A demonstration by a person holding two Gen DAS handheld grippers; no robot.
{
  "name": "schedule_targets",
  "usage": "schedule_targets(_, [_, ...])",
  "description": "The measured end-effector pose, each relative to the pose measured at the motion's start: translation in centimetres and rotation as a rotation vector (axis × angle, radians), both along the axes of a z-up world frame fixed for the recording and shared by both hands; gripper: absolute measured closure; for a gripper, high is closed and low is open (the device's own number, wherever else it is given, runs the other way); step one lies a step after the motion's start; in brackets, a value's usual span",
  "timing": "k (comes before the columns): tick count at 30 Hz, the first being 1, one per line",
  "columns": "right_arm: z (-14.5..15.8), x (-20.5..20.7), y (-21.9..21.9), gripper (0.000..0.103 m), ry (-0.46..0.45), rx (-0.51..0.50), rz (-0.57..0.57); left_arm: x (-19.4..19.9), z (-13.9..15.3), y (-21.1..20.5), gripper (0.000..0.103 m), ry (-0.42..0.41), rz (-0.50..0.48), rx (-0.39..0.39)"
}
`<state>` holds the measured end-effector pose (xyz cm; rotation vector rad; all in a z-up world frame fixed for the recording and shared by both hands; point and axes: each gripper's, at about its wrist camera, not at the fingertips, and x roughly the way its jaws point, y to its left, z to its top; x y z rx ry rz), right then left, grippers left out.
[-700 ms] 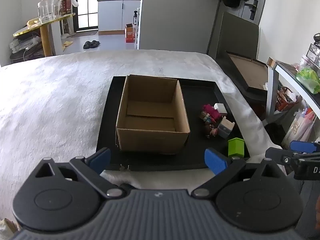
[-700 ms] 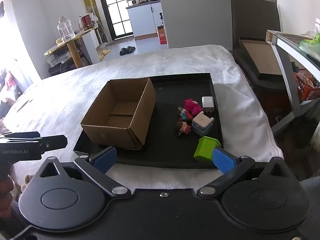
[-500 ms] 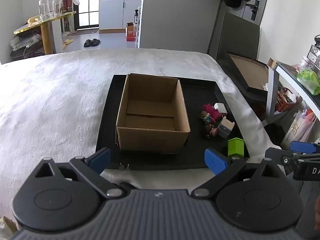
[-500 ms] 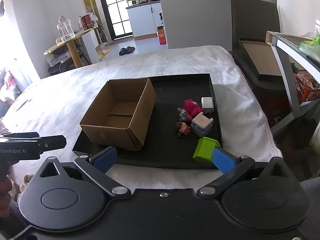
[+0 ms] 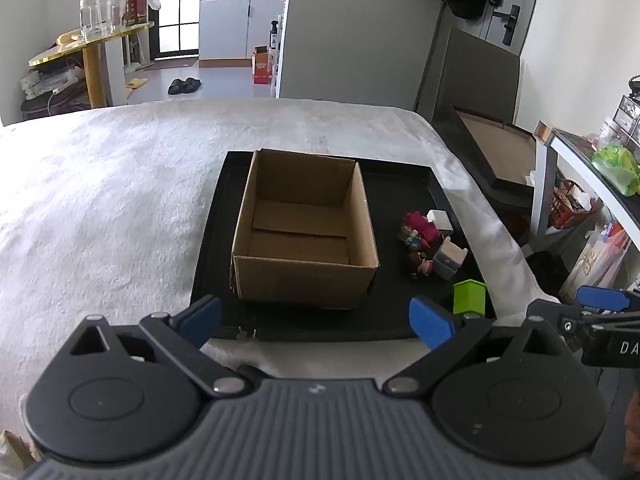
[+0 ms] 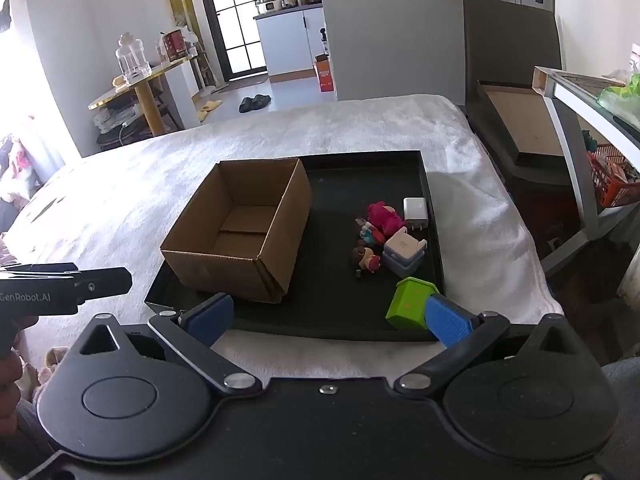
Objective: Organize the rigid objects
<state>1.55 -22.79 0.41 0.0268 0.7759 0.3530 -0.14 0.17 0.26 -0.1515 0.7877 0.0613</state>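
None of the sorting looks done: the box on the left half of the black tray holds nothing — only its bare cardboard floor shows. All the small things lie loose on the tray to its right: a white charger farthest back, a pink toy beside it, two little figures in front of that, a pale cube just right of them, and a green block nearest the front rim. The tray rests on a white fuzzy cover. Both tools hover short of the tray, tilted down at it. The left gripper is spread wide with nothing between its pads; the right gripper is spread just as wide, also empty, its right pad overlapping the green block in view — contact cannot be told. By this showing every item remains to be moved, and the green block seems the likeliest first pick.
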Motion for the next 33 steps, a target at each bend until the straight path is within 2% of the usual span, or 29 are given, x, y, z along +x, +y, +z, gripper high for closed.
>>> schedule_targets(33, [-0.09,0.08,0.36,0.0,0.002,0.006,0.011,0.05,0.06,-0.13,0.003,0.005,0.008,-0.009])
